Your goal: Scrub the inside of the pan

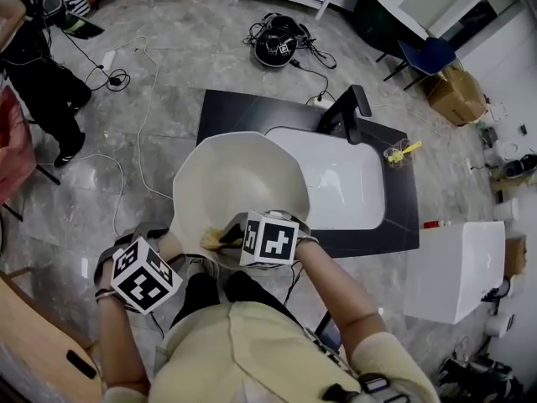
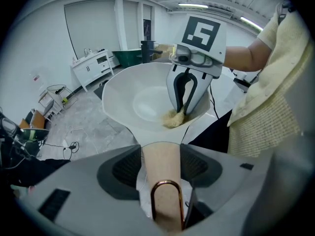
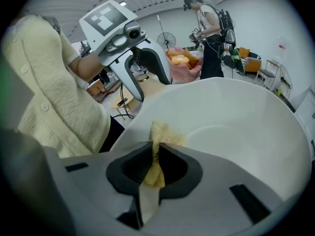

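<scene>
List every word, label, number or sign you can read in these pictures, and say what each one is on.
No text here can be read.
Left marker cube: a black-and-white square pattern, no letters or digits.
Right marker cube: the same kind of pattern, no letters or digits.
Wall notice: too small and blurred to read.

- The cream angular pan (image 1: 235,175) hangs over the black stone counter's (image 1: 235,112) front-left edge, left of the white sink basin (image 1: 344,183).
- The left gripper (image 2: 162,178) clamps the tan pan handle (image 2: 162,156).
- The right gripper (image 3: 153,154) pinches the yellow scrub pad (image 3: 161,132) against the pan's near inner wall.
</scene>
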Available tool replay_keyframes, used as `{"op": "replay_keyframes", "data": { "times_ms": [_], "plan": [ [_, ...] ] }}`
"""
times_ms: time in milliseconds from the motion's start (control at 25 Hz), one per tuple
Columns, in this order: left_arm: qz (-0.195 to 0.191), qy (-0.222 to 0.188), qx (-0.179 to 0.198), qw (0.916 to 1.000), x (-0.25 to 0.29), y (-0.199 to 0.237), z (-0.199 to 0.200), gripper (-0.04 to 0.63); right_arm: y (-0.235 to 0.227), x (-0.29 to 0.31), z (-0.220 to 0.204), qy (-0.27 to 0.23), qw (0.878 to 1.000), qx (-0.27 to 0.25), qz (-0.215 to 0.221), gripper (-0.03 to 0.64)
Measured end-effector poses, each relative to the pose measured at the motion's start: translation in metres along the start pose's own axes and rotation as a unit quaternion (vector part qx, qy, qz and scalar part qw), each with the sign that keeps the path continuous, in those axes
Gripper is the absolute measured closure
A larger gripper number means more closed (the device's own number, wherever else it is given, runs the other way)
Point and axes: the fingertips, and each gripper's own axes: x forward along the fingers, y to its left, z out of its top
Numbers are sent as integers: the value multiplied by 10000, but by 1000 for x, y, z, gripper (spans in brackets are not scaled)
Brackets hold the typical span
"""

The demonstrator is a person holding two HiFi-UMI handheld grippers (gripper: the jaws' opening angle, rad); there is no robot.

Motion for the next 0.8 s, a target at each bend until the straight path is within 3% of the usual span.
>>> {"op": "replay_keyframes", "data": {
  "times_ms": [400, 800],
  "plan": [
    [6, 138, 106, 9998, 1, 1, 1, 347, 13, -14, -28, 1080, 9926, -117, 541, 565],
    [67, 145, 124, 9998, 4, 1, 0, 347, 4, -31, -70, 2209, 9744, -60, 418, 566]
  ]
}}
